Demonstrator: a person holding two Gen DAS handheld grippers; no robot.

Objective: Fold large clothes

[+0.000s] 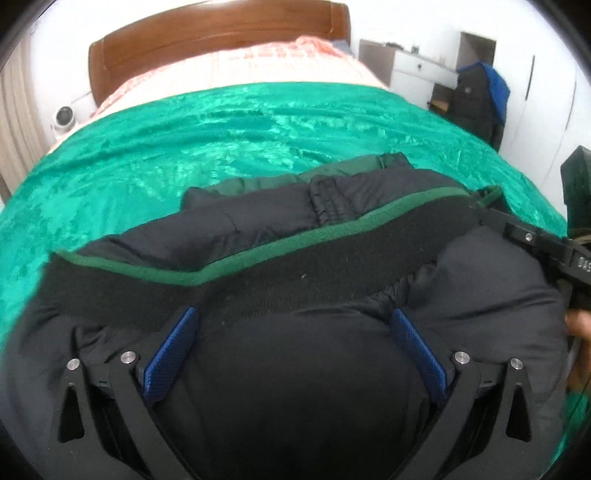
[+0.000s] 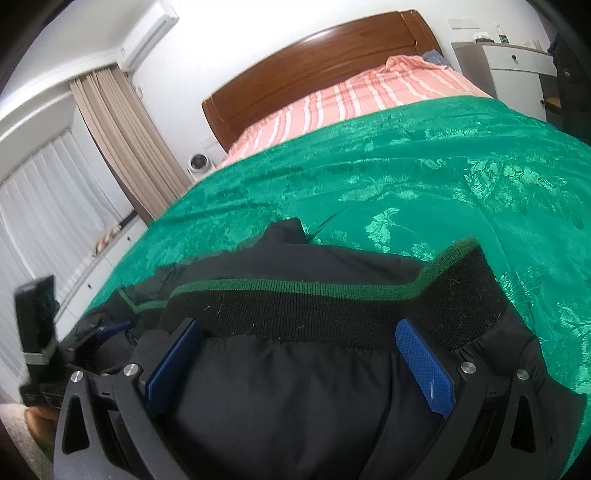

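A dark navy puffer jacket [image 1: 295,387] with a black ribbed hem band [image 1: 280,284] edged in green lies on the green bedspread [image 1: 184,147] at the bed's near edge. My left gripper [image 1: 295,325] is open, its blue pads [image 1: 173,354] spread wide with jacket fabric bulging between them. My right gripper [image 2: 299,336] is open too, pads [image 2: 424,365] wide apart over the jacket [image 2: 295,398] just below the hem band [image 2: 332,310]. The right gripper also shows at the right edge of the left wrist view [image 1: 546,247]. The left gripper shows at the left edge of the right wrist view [image 2: 40,332].
The bed has a wooden headboard [image 1: 221,33] and a pink striped sheet [image 2: 351,96] beyond the green bedspread [image 2: 406,177]. A white cabinet [image 1: 417,74] and a hanging dark coat [image 1: 476,99] stand at the right. Curtains [image 2: 125,144] and a small white device [image 2: 199,164] are at the left.
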